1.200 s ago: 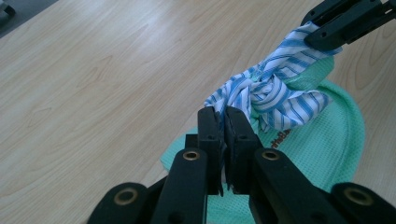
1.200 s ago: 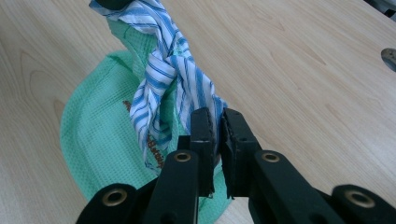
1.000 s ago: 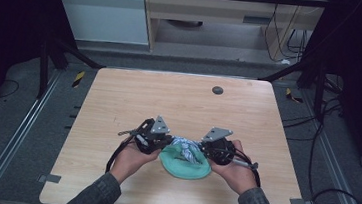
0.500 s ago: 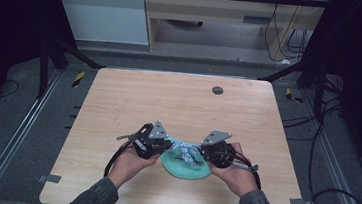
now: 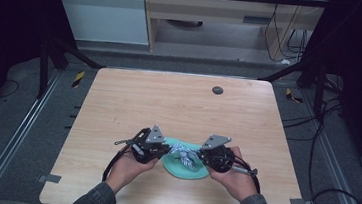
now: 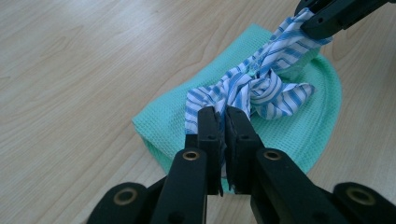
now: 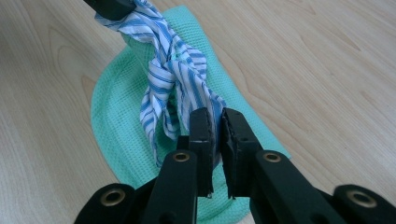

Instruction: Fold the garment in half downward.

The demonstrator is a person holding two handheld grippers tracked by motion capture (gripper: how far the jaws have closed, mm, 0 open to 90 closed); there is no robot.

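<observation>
A mint-green waffle cloth lies bundled near the table's front edge, with a blue-and-white striped cloth knotted over it. My left gripper comes in from the left and my right gripper from the right, each shut on one end of the striped strip. In the left gripper view my gripper pinches one tail, the knot sits just beyond, and the other gripper holds the far tail. The right gripper view has my gripper clamped on the strip below the knot, over the green cloth.
The wooden table carries a small dark round disc near its far edge. Cables trail from both grippers toward the front corners. Yellow-black objects lie on the floor at left and right. Shelving stands behind the table.
Both hands, the grippers and the bundle have shifted a little toward the table's front edge. Each gripper keeps its hold on the striped cloth.
</observation>
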